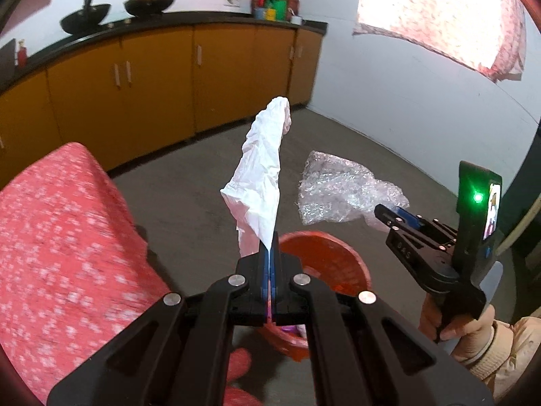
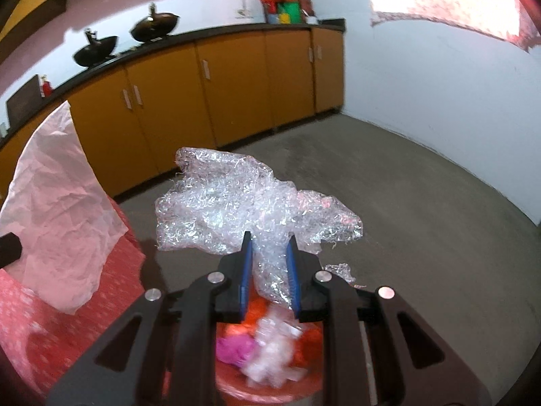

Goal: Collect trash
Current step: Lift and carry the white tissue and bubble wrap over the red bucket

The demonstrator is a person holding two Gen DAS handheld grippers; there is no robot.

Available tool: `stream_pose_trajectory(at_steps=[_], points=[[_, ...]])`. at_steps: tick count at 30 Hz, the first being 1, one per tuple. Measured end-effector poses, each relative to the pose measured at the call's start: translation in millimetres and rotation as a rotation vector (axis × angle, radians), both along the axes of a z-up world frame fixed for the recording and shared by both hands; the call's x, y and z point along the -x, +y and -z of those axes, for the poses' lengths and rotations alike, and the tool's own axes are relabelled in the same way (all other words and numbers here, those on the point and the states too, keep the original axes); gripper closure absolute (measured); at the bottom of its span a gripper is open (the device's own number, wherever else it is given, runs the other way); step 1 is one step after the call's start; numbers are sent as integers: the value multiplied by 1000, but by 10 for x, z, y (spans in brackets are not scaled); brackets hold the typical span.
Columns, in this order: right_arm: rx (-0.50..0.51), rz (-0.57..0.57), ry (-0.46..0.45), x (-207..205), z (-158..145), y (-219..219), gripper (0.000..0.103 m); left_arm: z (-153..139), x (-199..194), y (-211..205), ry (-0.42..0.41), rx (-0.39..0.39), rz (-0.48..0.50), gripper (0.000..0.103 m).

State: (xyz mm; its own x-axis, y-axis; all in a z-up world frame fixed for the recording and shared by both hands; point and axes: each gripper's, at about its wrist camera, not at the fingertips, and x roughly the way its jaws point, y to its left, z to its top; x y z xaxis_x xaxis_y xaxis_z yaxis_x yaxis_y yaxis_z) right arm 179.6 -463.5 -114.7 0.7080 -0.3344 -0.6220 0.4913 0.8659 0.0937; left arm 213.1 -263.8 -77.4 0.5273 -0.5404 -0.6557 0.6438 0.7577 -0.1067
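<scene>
Trash is in both grips at once: the left gripper (image 1: pixel 270 264) is clamped tight on a crumpled white plastic bag (image 1: pixel 262 176) that stands up from its jaws, and the right gripper (image 2: pixel 268 267) pinches a wad of clear bubble wrap (image 2: pixel 250 199) between its blue pads. Below them sits a red bin (image 1: pixel 324 264) on the concrete floor, with pink and white scraps already inside. Judging by this, the carry is ending; next, each piece must hang squarely over the bin's mouth before the jaws let go.
</scene>
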Motion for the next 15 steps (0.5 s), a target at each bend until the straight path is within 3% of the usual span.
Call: stream_pose_trajectory(at_steps=[15], points=[[-10, 44, 118, 242, 634, -445, 83, 662, 67, -546, 146, -30, 34, 103]])
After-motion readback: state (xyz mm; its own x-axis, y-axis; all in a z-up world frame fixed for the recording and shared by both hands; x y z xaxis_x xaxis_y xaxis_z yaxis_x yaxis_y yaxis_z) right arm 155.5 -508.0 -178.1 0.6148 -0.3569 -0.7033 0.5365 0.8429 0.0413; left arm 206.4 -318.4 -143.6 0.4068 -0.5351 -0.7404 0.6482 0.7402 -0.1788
